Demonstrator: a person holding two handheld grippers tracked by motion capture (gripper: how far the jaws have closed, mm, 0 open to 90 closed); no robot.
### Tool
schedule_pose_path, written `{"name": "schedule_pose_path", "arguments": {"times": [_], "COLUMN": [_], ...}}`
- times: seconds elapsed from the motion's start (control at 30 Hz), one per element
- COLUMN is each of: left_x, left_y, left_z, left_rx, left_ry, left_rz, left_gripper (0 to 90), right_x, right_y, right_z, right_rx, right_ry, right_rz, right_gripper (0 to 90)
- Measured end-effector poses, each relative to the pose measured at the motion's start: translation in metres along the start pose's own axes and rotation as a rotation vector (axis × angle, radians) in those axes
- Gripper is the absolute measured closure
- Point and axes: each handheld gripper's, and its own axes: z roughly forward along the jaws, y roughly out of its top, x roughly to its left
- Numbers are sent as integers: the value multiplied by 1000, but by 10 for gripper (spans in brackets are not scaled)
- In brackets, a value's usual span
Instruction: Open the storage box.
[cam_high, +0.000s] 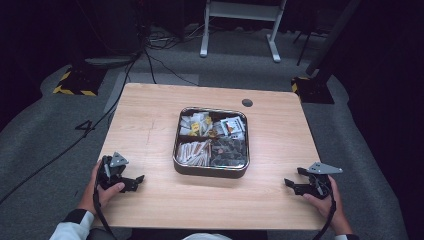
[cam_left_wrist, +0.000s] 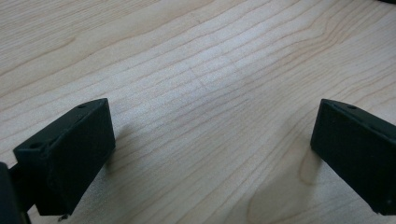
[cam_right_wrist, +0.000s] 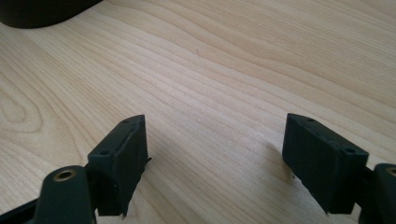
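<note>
Desk (cam_high: 150, 120): pale wood with wavy grain lines, smooth and flat.
Tray (cam_high: 211, 171): square, shiny metal, round corners, four boxes of little packets; in the middle of the desk, between both tools.
Left tool (cam_high: 138, 181): black, blocky, wide apart, holding nothing.
Right tool (cam_high: 291, 183): black, wide apart, holding nothing.

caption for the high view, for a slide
Both open grippers, left and right, rest on the table flanking a four-compartment tray.

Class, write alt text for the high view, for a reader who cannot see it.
A square metal tray with four compartments of small packets sits mid-table on a light wooden table. At the near edge, a person's hands rest the left gripper and right gripper on the wood, both open, empty and apart from the tray.
</note>
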Motion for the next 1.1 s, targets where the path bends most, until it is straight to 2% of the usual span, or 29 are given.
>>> {"name": "schedule_pose_path", "arguments": {"times": [0.53, 0.63, 0.97, 1.07, 1.1], "left_x": [0, 0, 0, 0, 0], "left_y": [-1, -1, -2, -2, -2], "left_z": [-1, -1, -1, -1, -1], "left_rx": [-3, -3, -5, -5, -5], "left_ry": [1, 1, 4, 4, 4], "left_rz": [3, 3, 0, 0, 0], "left_gripper": [3, 3, 3, 3, 3], "right_x": [1, 1, 15, 21, 21], "right_y": [3, 8, 55, 75, 75], "right_z": [2, 2, 9, 16, 16], "right_rx": [16, -2, -43, -67, -67], "right_ry": [-19, -8, 23, 58, 58], "right_rz": [3, 7, -73, -89, -89], "right_gripper": [214, 216, 234, 237, 237]}}
